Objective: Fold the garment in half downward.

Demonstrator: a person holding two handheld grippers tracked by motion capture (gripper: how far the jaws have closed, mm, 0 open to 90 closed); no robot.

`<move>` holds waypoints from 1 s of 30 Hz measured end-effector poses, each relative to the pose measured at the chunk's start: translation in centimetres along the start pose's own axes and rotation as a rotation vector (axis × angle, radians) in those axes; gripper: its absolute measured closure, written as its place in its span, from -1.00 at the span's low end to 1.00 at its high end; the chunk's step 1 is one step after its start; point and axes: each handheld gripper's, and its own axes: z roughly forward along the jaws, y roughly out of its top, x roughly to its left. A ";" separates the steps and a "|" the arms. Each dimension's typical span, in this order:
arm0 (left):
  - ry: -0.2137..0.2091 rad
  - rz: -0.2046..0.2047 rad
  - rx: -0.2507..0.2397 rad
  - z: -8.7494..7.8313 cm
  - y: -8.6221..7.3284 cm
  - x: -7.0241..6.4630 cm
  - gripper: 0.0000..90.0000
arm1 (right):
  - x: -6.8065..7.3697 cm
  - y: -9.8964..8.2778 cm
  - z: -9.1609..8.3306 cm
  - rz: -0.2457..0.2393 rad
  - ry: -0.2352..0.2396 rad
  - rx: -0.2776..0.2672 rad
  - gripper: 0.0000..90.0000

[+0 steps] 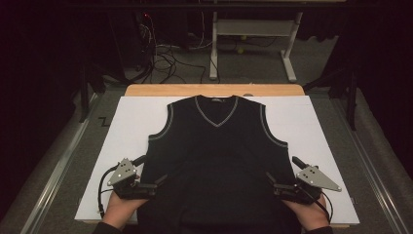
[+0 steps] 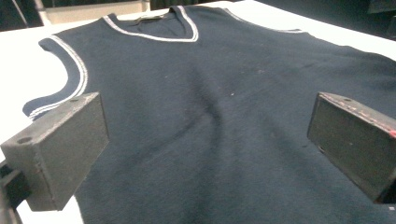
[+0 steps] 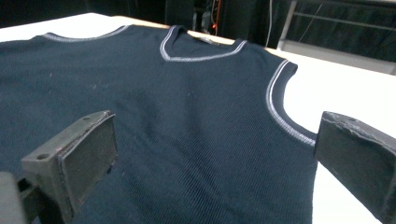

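1. A dark sleeveless vest [image 1: 216, 156] with a V-neck lies spread flat, front up, in the middle of the white board [image 1: 126, 122]. Its neckline points toward the far edge, and its hem reaches the near edge, by the person.
2. Pale striped trim runs round the V-neck [image 1: 216, 111] and both armholes. In the left gripper view the fabric [image 2: 224, 121] looks navy, with a soft crease running down its middle.
3. The left gripper [image 1: 158, 181] sits at the vest's left side, low near the hem. Its jaws stand wide apart, hold nothing, and point inward over the cloth. In its own view the two black pads flank open fabric (one pad [image 2: 65, 149] hangs over the vest's edge, beside the armhole trim).
4. The right gripper [image 1: 271, 179] mirrors it at the vest's right side, also low near the hem. Its jaws are likewise spread and hold nothing. In the right gripper view one pad [image 3: 77, 158] is above the cloth and the other sits out past the vest's side edge, over the white board.
5. A hand [image 1: 119, 209] holds the left gripper from below the vest's left corner, and another hand [image 1: 311, 214] holds the right one.
6. Beyond the vest's neckline, a strip of wooden table [image 1: 214, 90] shows past the board. Farther off, on the grey floor, are tangled cables [image 1: 165, 61] and a white table frame [image 1: 253, 29].
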 end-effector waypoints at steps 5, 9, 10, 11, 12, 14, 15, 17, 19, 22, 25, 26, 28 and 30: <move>-0.001 0.000 -0.010 0.0 0.0 -0.2 -1.00 | -0.2 0.0 0.0 0.008 0.000 -0.001 -1.00; 0.006 -0.010 -0.012 0.1 0.0 0.0 -1.00 | -0.3 0.0 -0.1 0.014 0.002 -0.005 -1.00; 0.010 -0.011 -0.012 0.1 0.0 0.0 -1.00 | -0.2 0.0 -0.1 0.016 0.003 -0.006 -1.00; 0.020 -0.012 -0.020 0.0 -0.1 0.1 -1.00 | -0.2 0.0 -0.1 0.016 0.006 -0.006 -1.00; 0.024 -0.014 -0.025 0.0 -0.1 0.2 -1.00 | -0.2 0.0 0.0 0.017 0.007 -0.005 -1.00; 0.018 -0.022 -0.022 0.0 -0.1 0.3 -1.00 | -0.1 0.0 0.0 0.015 0.008 -0.004 -1.00; 0.016 -0.027 -0.016 0.0 -0.1 0.4 -1.00 | -0.1 0.1 0.0 0.014 0.007 -0.005 -1.00; 0.021 -0.040 -0.008 0.1 -0.1 0.6 -1.00 | 0.0 0.2 0.1 0.013 0.004 -0.006 -1.00; 0.021 -0.058 0.006 0.1 -0.1 0.8 -1.00 | 0.0 0.2 0.2 0.016 0.003 -0.004 -1.00; 0.026 -0.093 0.001 0.5 0.2 1.2 -1.00 | -0.1 0.4 0.6 0.016 0.001 -0.002 -1.00; 0.038 -0.084 0.002 1.2 0.9 1.4 -1.00 | -0.4 0.8 1.3 0.024 -0.004 -0.003 -1.00; 0.040 -0.084 0.003 1.4 1.0 1.5 -1.00 | -0.6 1.0 1.6 0.031 -0.008 -0.007 -1.00; 0.049 -0.084 0.016 1.7 1.2 1.9 -1.00 | -1.0 1.5 2.5 0.045 -0.017 -0.006 -1.00; 0.056 -0.086 0.022 1.8 1.3 2.1 -1.00 | -1.2 1.7 2.7 0.050 -0.020 -0.006 -1.00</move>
